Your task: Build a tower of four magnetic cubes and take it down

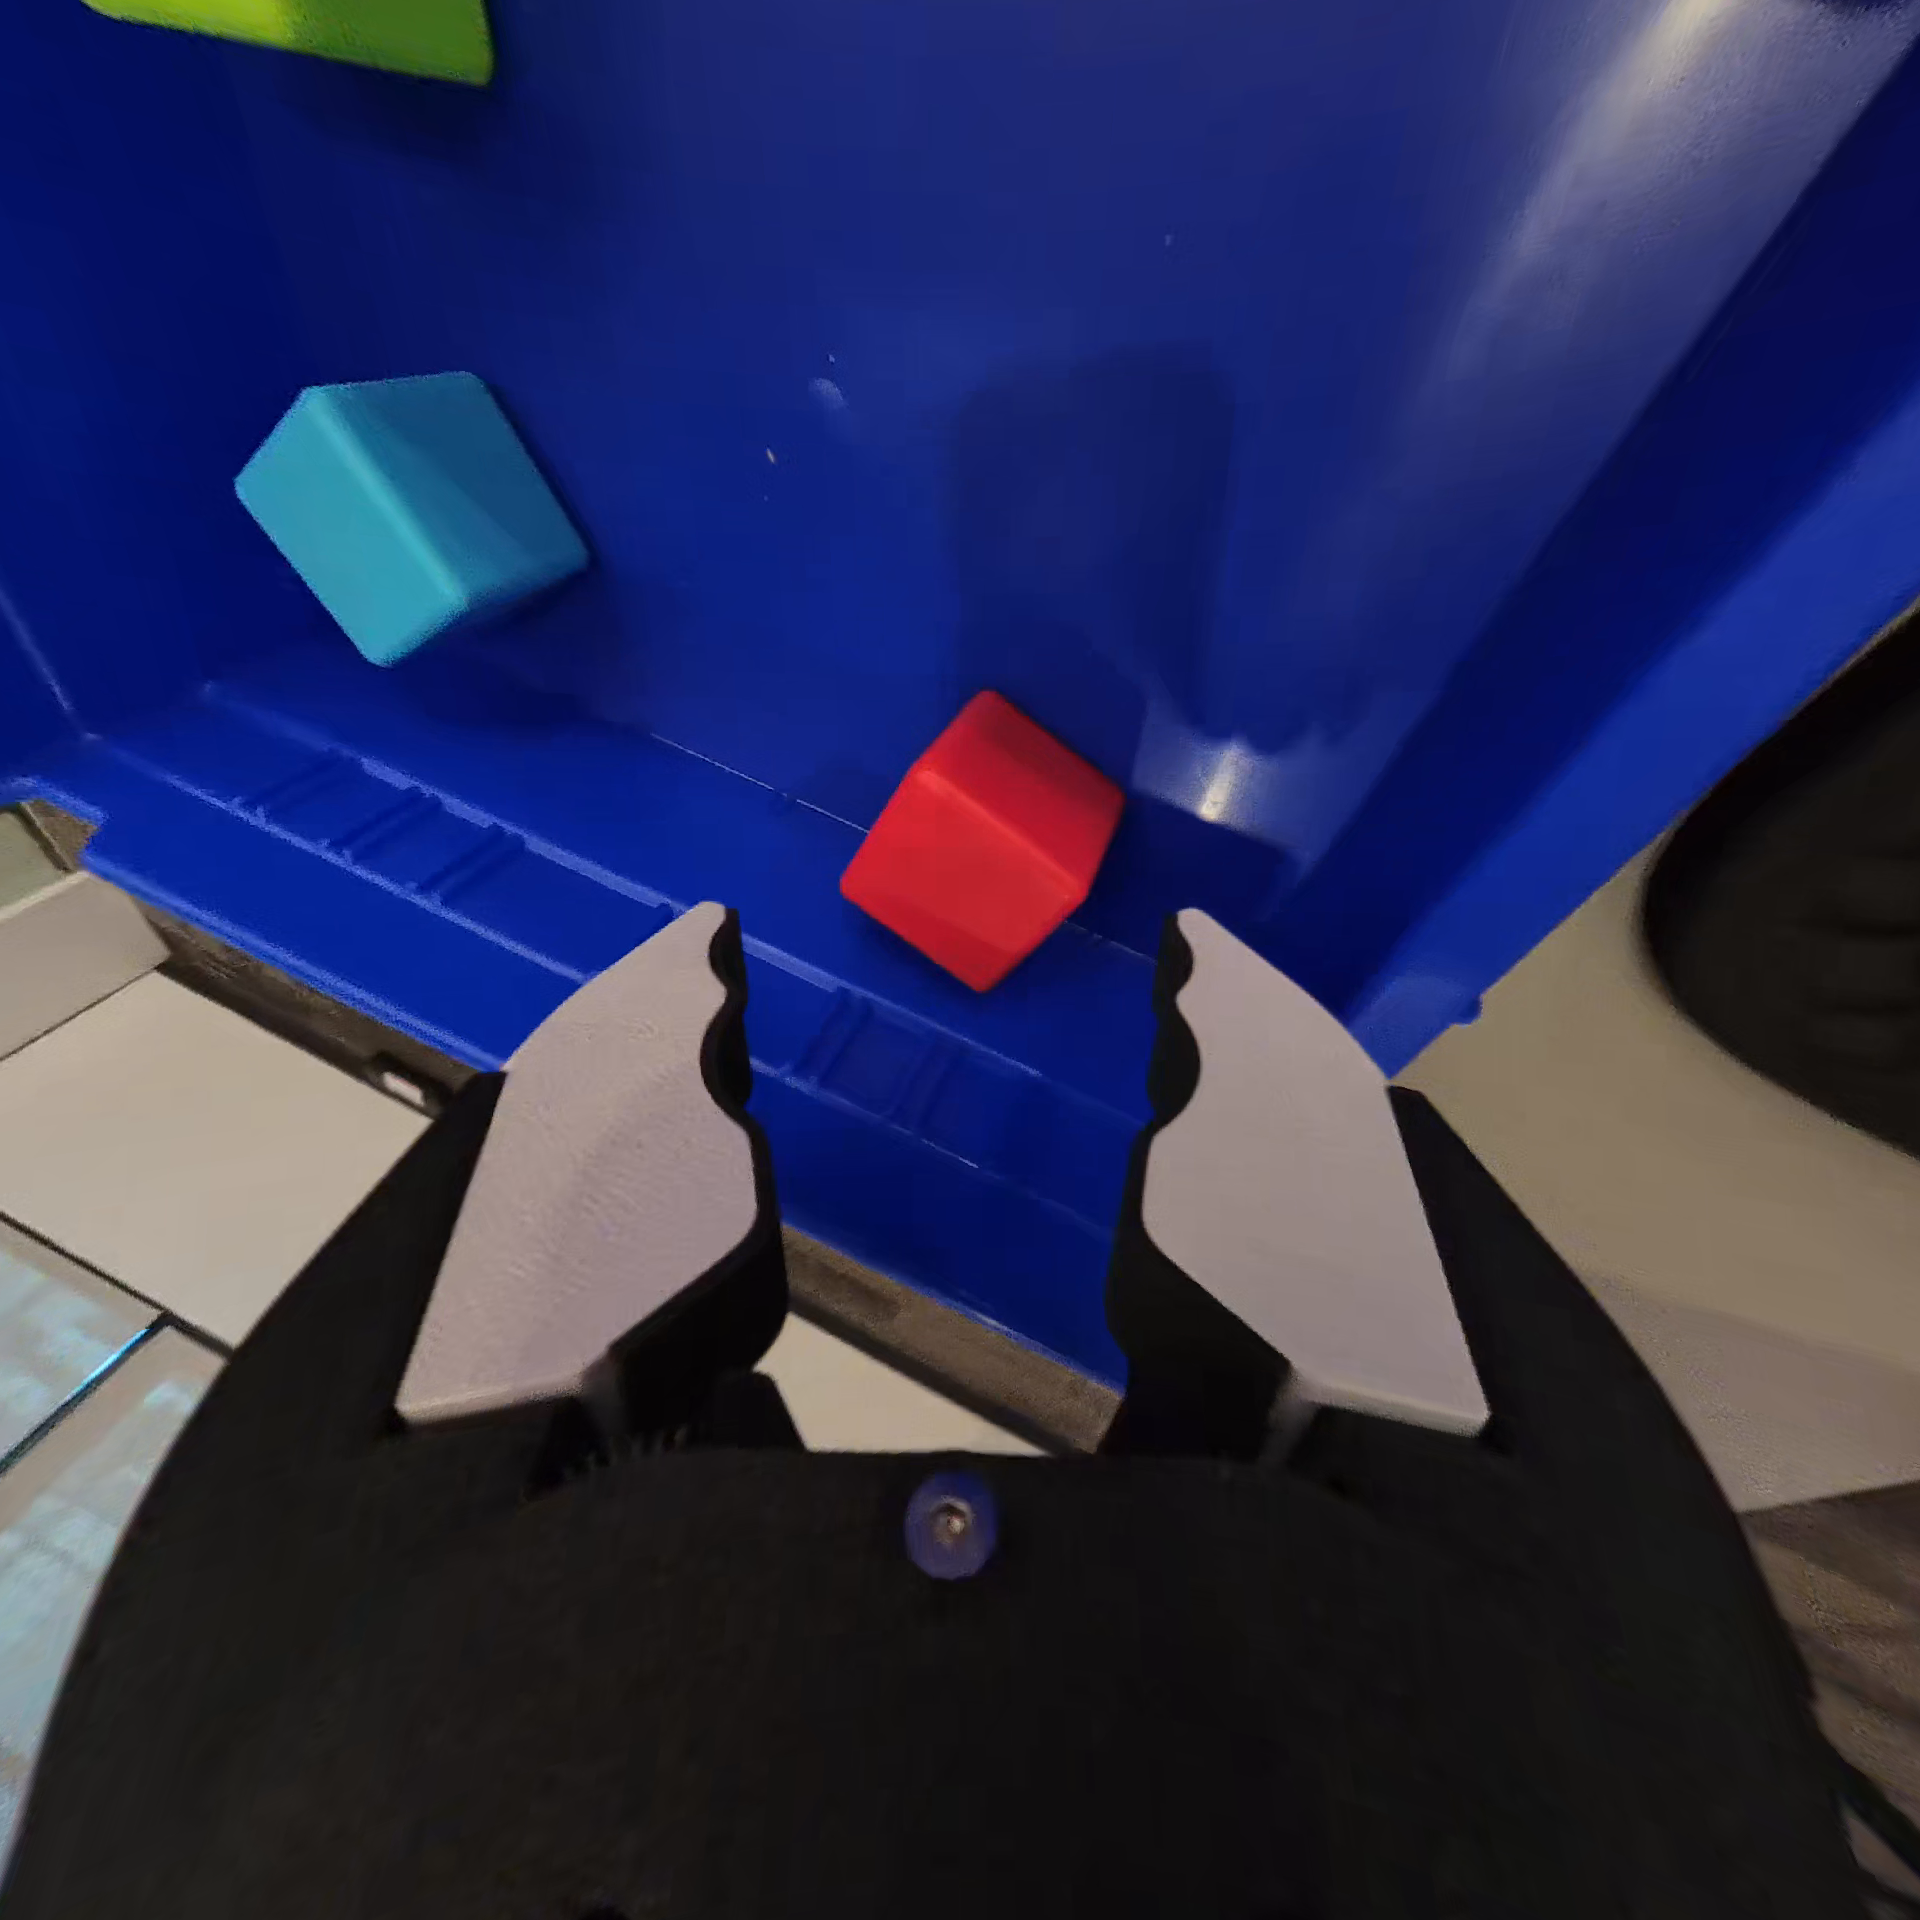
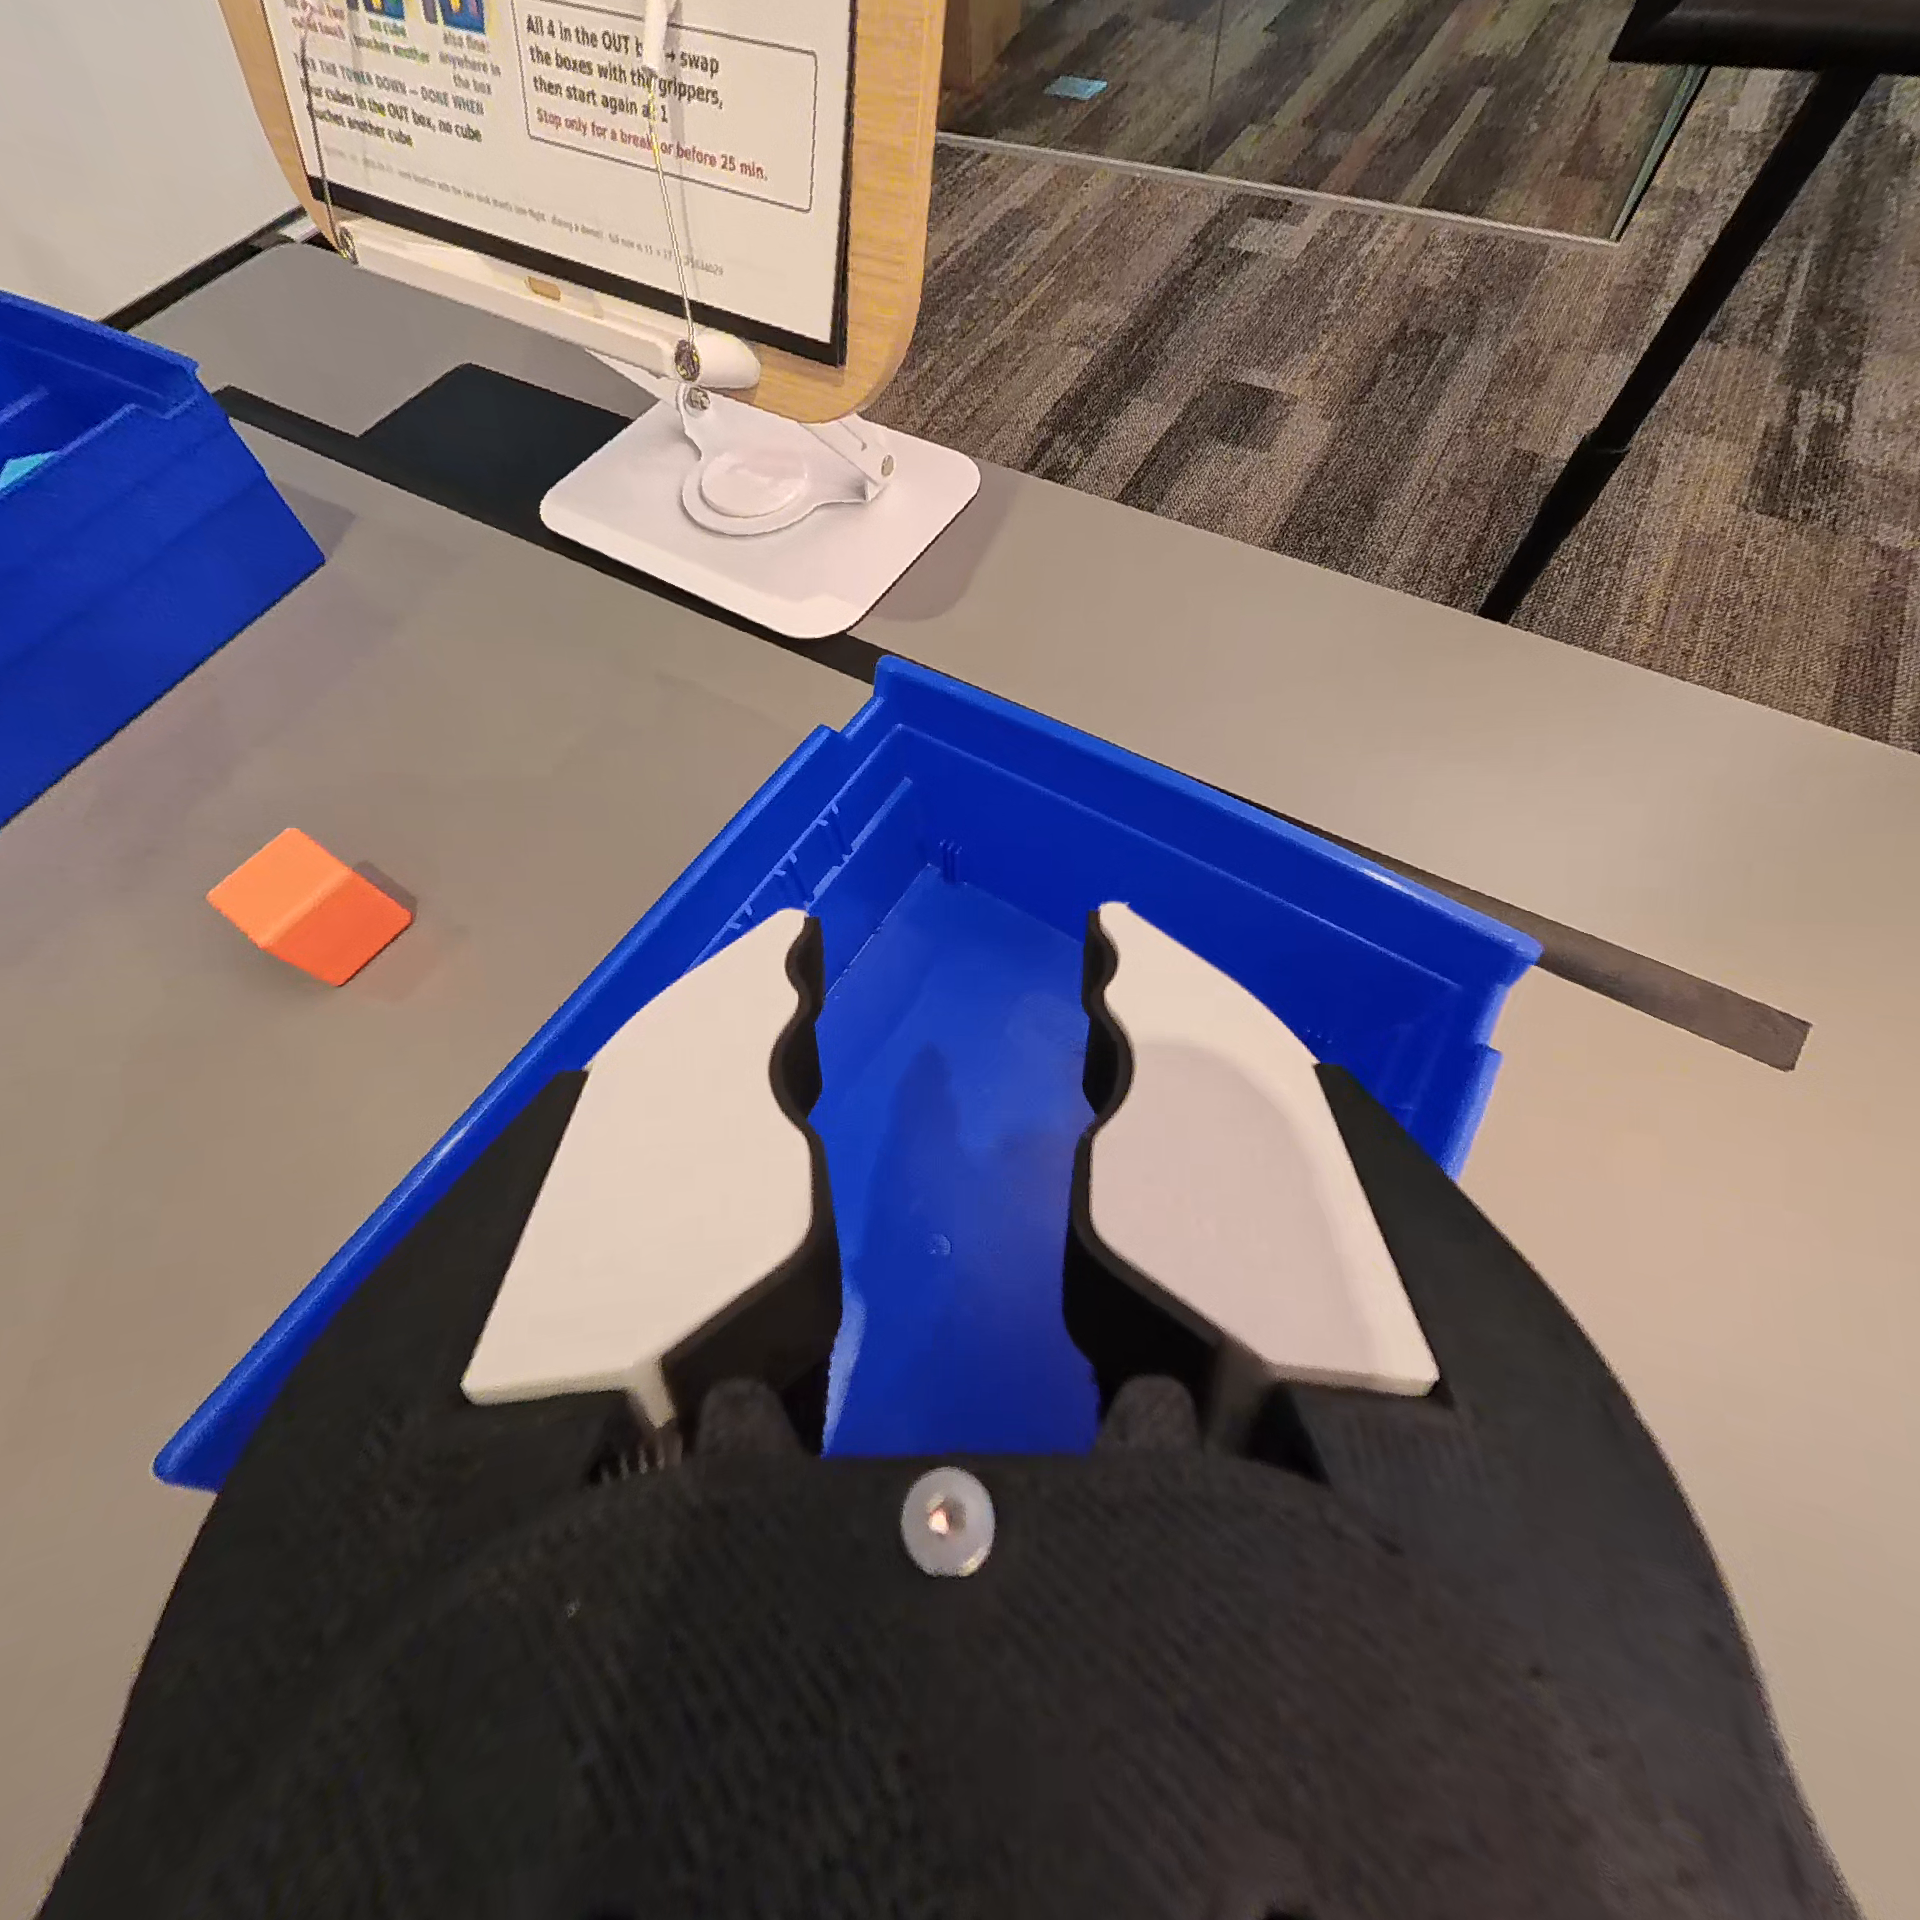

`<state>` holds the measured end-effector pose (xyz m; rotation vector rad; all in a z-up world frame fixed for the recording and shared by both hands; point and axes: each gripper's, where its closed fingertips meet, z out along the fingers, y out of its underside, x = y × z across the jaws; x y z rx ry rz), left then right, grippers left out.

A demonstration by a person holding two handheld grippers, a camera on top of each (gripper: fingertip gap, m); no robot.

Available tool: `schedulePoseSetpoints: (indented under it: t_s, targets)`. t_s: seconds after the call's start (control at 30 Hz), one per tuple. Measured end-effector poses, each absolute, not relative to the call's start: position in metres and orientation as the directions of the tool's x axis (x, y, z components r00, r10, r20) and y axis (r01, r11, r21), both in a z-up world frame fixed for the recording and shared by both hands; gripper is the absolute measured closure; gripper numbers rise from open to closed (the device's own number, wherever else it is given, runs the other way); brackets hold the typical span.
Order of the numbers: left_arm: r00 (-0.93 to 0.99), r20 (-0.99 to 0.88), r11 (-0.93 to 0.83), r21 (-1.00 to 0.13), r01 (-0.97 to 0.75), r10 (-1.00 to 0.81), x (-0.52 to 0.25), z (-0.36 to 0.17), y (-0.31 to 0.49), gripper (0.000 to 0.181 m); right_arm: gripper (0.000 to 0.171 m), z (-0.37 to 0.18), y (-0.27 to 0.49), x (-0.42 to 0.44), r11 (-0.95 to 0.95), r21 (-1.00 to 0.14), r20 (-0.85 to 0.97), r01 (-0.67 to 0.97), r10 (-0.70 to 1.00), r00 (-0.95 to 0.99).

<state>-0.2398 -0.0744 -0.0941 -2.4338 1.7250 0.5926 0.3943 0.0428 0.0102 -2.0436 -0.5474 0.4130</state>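
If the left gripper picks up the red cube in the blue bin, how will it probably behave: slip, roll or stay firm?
The red cube looks rigid with flat faces, so it probably will not roll. Its smooth surface and rounded edges might slip slightly. It sits turned relative to the open left gripper, so it may twist when squeezed.

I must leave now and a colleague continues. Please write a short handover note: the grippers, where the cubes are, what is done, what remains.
Left gripper: open, empty, over the near wall of a blue bin, pointing at the red cube.
Right gripper: open, empty, above the second blue bin, which looks empty where visible.
Cubes: red, teal cube and green cube lie apart in the left bin; orange cube sits alone on the grey table.
Done: orange possibly placed as base. Left: stack the other three, then dismantle.
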Motion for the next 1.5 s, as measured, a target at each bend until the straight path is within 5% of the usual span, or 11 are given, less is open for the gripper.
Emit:
schedulePoseSetpoints:
  t_s: [0.23, 0.93, 1.3, 1.5]
  targets:
    - [0.124, -0.324, -0.233, 0.324, -0.917, -0.938, -0.257, -0.118, -0.075, 0.107, 0.122, 0.004, 0.045, 0.390, -0.461, -0.851, -0.038, 0.254, 0.535, 0.844]
    - [0.106, -0.286, -0.207, 0.352, -0.913, -0.953, -0.259, -0.138, -0.062, 0.126, 0.122, -0.026, 0.049, 0.375, -0.510, -0.772, 0.021, 0.379, 0.576, 0.817]
    - [0.252, -0.519, -0.179, -0.187, -0.966, -0.817, -0.152, -0.005, -0.037, 0.127, 0.124, -0.024, 0.049, 0.374, -0.508, -0.779, 0.006, 0.368, 0.580, 0.814]
    - [0.440, -0.373, -0.137, -0.616, -0.776, -0.817, -0.027, 0.039, -0.052, 0.127, 0.124, -0.018, 0.046, 0.373, -0.491, -0.793, 0.004, 0.360, 0.587, 0.809]
